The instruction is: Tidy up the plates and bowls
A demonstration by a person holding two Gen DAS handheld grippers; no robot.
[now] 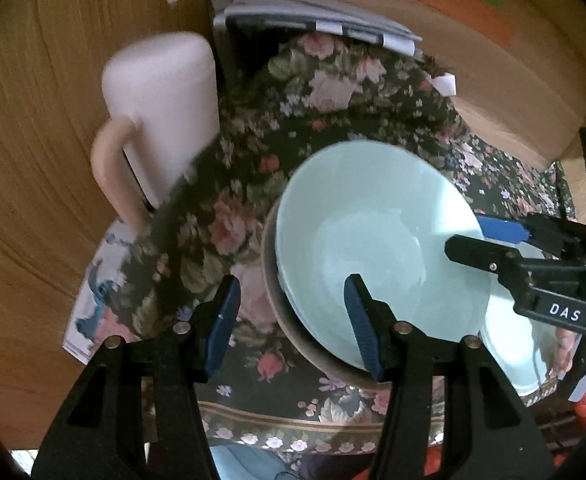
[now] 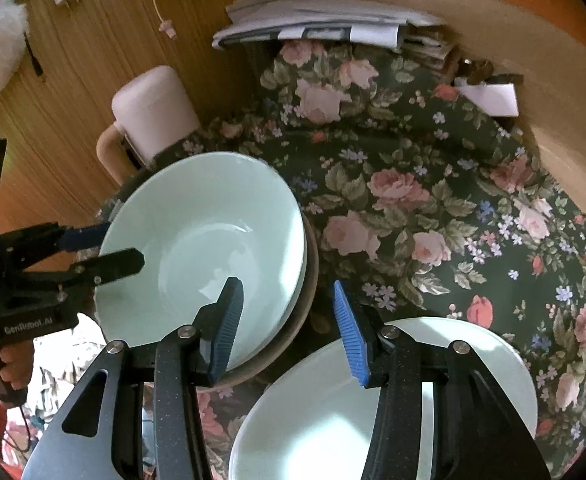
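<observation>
A pale green bowl sits nested in a brown bowl on the floral tablecloth; the green bowl also shows in the right wrist view. My left gripper is open, its fingers straddling the bowls' near-left rim. My right gripper is open and straddles the opposite rim; it shows in the left wrist view. A pale green plate lies under the right gripper.
A pink lidded jug stands at the table's back left by a wooden wall. A stack of papers lies at the back. A floral cloth covers the table.
</observation>
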